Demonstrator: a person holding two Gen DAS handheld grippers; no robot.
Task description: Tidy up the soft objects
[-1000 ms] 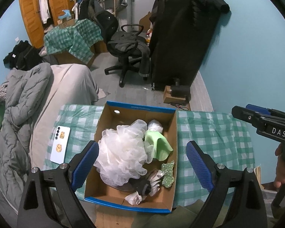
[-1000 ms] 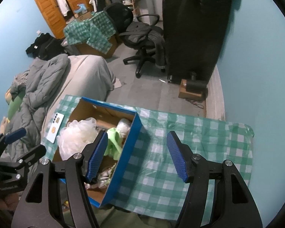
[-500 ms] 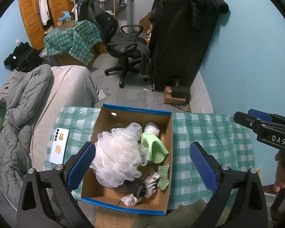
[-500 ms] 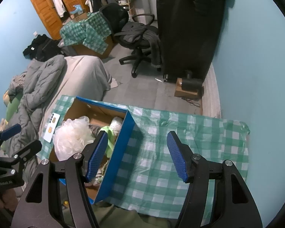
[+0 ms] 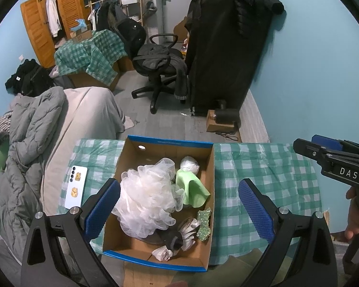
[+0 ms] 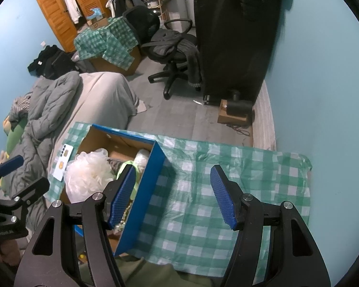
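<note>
White phone (image 5: 75,186) laid near the tablecloth's (image 5: 263,167) left edge, office chair (image 5: 158,67) and wardrobe (image 5: 47,24) seen beyond.

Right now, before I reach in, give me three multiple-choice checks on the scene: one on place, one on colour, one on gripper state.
1. Where does the white smartphone lie?
A. in the box
B. on the checked cloth left of the box
C. on the bed

2. What colour is the rim of the open cardboard box?
A. blue
B. red
C. yellow

3. How does the left gripper stand?
A. shut on the white mesh bath sponge
B. shut, empty
C. open, holding nothing

Key: B, it rests on the green-and-white checked tablecloth; A, blue edging all round; C, the pads stand wide apart, having just opened.
</note>
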